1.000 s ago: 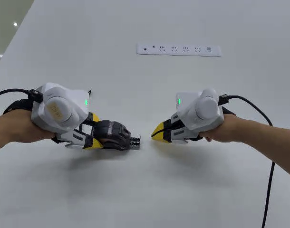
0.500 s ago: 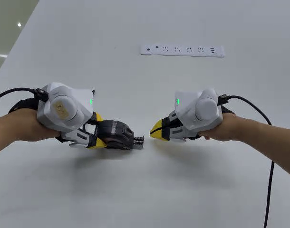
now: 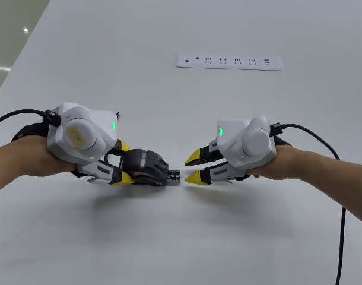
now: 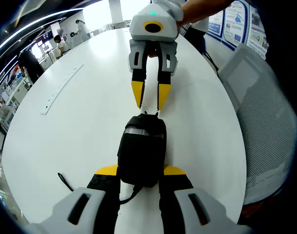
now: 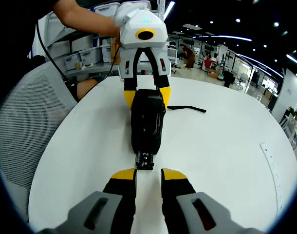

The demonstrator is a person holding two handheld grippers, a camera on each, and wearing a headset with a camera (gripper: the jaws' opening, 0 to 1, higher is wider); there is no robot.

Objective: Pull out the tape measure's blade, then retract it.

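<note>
Firmly clamping the black tape measure (image 3: pixel 144 168) (image 4: pixel 142 148) (image 5: pixel 147 122) between the yellow-tipped jaws of the left gripper (image 3: pixel 124 162) (image 4: pixel 142 170) (image 5: pixel 146 96), pinching the rear part of the case and leaving its front end sticking out past the tips. Showing just the short blade tab (image 3: pixel 174 176) (image 4: pixel 149 114) (image 5: pixel 144 160) at the mouth of the case, and pointing it straight at the right gripper (image 3: pixel 194 169) (image 4: pixel 149 100) (image 5: pixel 149 174). Holding the right gripper's jaws apart, with a clear gap between the yellow tips, and lining that gap up with the tab. Sitting those tips just beside the tab, though not possible to tell whether touching it.

Facing the two grippers nose to nose low over the white table (image 3: pixel 169 237), one in each hand, with forearms coming in from either side. Trailing dark cables (image 3: pixel 335 178) from the backs of both grippers. Leaving a thin black strap (image 4: pixel 65 181) (image 5: pixel 187 108) lying on the tabletop beside the left gripper.

Lying farther off, well apart from the work, a white power strip (image 3: pixel 228 62) (image 4: pixel 61 90) (image 5: pixel 271 165). Standing at the table's edge, a grey mesh chair (image 4: pixel 265 122) (image 5: pixel 22 122).
</note>
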